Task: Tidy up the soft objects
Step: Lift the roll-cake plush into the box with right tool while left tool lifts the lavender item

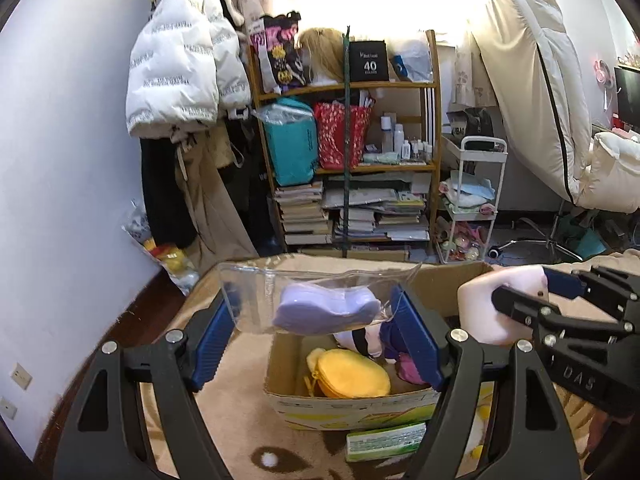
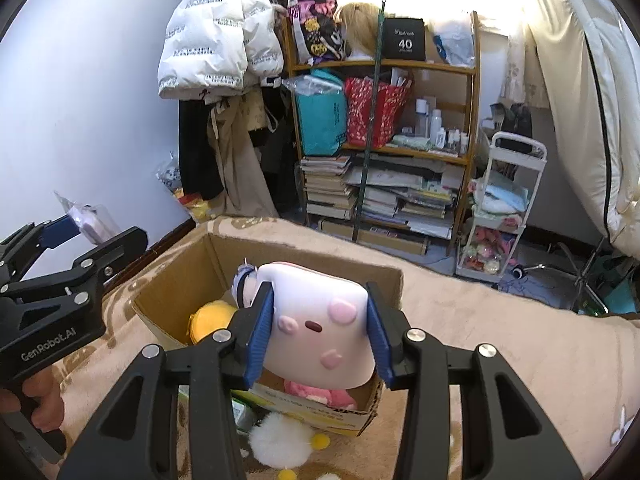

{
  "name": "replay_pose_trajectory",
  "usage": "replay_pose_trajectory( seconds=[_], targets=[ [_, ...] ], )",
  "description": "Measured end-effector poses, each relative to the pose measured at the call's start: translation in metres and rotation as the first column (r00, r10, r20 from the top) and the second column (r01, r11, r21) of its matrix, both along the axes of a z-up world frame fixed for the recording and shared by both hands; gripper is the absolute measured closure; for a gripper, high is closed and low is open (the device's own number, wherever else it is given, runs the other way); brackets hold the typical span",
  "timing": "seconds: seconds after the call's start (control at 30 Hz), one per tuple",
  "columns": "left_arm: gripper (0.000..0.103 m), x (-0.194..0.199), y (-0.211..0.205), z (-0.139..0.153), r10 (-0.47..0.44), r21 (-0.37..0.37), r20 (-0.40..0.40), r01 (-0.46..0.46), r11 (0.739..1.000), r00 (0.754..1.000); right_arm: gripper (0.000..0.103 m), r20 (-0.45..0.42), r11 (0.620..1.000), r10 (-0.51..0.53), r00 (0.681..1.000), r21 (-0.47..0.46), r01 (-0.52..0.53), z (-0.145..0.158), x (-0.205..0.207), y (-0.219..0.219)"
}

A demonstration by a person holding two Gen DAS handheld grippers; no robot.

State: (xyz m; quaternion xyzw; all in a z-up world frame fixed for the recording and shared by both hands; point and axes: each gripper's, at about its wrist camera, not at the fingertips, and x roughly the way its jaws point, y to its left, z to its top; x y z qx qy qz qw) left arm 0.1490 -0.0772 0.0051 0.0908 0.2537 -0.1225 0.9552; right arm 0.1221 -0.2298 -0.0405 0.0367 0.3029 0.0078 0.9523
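Note:
My left gripper (image 1: 316, 316) is shut on a clear plastic bag (image 1: 312, 296) with a lilac soft item inside, held above the open cardboard box (image 1: 352, 404). My right gripper (image 2: 320, 320) is shut on a pale pink square plush (image 2: 320, 324) with a small face, also above the box (image 2: 176, 280). The right gripper and its plush show at the right of the left wrist view (image 1: 492, 304). The left gripper shows at the left of the right wrist view (image 2: 68, 236). In the box lie a yellow round plush (image 1: 348, 372), a pink plush (image 2: 320, 392) and a white-purple one.
The box stands on a beige fleece blanket (image 2: 480, 340). A green packet (image 1: 384, 440) and a white fluffy plush (image 2: 280, 436) lie in front of it. Behind are a cluttered wooden shelf (image 1: 352, 140), hanging coats (image 1: 180, 72), a white trolley (image 1: 472, 200) and a chair.

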Motion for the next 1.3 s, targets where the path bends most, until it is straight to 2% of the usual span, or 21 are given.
replay_pose_trajectory(
  seconds=[0.17, 0.33, 0.53, 0.57, 0.6, 0.63, 0.77, 0.83, 0.9, 1.03, 1.1, 1.3],
  targets=[
    [0.026, 0.012, -0.007, -0.018, -0.005, -0.002, -0.049, 0.005, 1.000, 0.999, 0.054, -0.039, 1.000, 0.010, 0.999, 0.001, -0.010, -0.020, 0.003, 0.001],
    [0.026, 0.018, -0.016, -0.030, -0.015, 0.039, -0.072, 0.018, 0.999, 0.997, 0.050, -0.070, 1.000, -0.002, 0.998, 0.023, 0.004, -0.029, 0.006, -0.004],
    [0.025, 0.023, -0.013, -0.038, -0.007, 0.021, -0.114, 0.009, 1.000, 0.993, 0.048, -0.088, 0.999, 0.000, 0.996, 0.034, 0.003, -0.034, 0.005, -0.007],
    [0.023, 0.023, -0.012, -0.038, -0.008, 0.011, -0.124, 0.010, 1.000, 0.992, 0.047, -0.091, 0.999, 0.003, 0.996, 0.035, 0.001, -0.035, 0.005, -0.007],
    [0.014, 0.023, -0.011, -0.038, -0.007, 0.005, -0.129, 0.008, 1.000, 0.992, 0.046, -0.096, 0.999, 0.003, 0.995, 0.036, 0.000, -0.035, 0.006, -0.007],
    [0.011, 0.023, -0.008, -0.037, -0.003, 0.001, -0.124, 0.003, 1.000, 0.992, 0.046, -0.100, 0.999, 0.005, 0.995, 0.041, -0.001, -0.035, 0.006, -0.007],
    [0.008, 0.020, -0.006, -0.034, 0.016, 0.020, -0.104, -0.014, 1.000, 0.994, 0.043, -0.099, 0.999, 0.006, 0.995, 0.051, 0.000, -0.034, 0.005, -0.009],
    [0.006, 0.020, -0.004, -0.034, 0.026, 0.023, -0.111, -0.023, 0.999, 0.993, 0.038, -0.084, 0.999, 0.002, 0.996, 0.052, 0.002, -0.031, 0.002, -0.010],
    [0.001, 0.019, -0.002, -0.033, 0.038, 0.015, -0.115, -0.037, 0.999, 0.993, 0.026, -0.072, 0.998, -0.005, 0.997, 0.058, 0.009, -0.028, 0.001, -0.011],
    [0.001, 0.016, 0.002, -0.031, 0.058, 0.007, -0.122, -0.058, 0.998, 0.991, 0.021, -0.055, 0.997, -0.013, 0.998, 0.069, 0.017, -0.021, -0.004, -0.013],
    [0.001, 0.013, 0.003, -0.028, 0.069, 0.012, -0.117, -0.068, 0.998, 0.991, 0.012, -0.054, 0.997, -0.021, 0.998, 0.067, 0.025, -0.018, -0.007, -0.015],
    [0.001, 0.001, 0.007, -0.015, 0.086, 0.010, -0.100, -0.086, 0.996, 0.991, 0.010, -0.051, 0.996, -0.044, 0.998, 0.076, 0.048, -0.009, -0.024, -0.022]
  ],
)
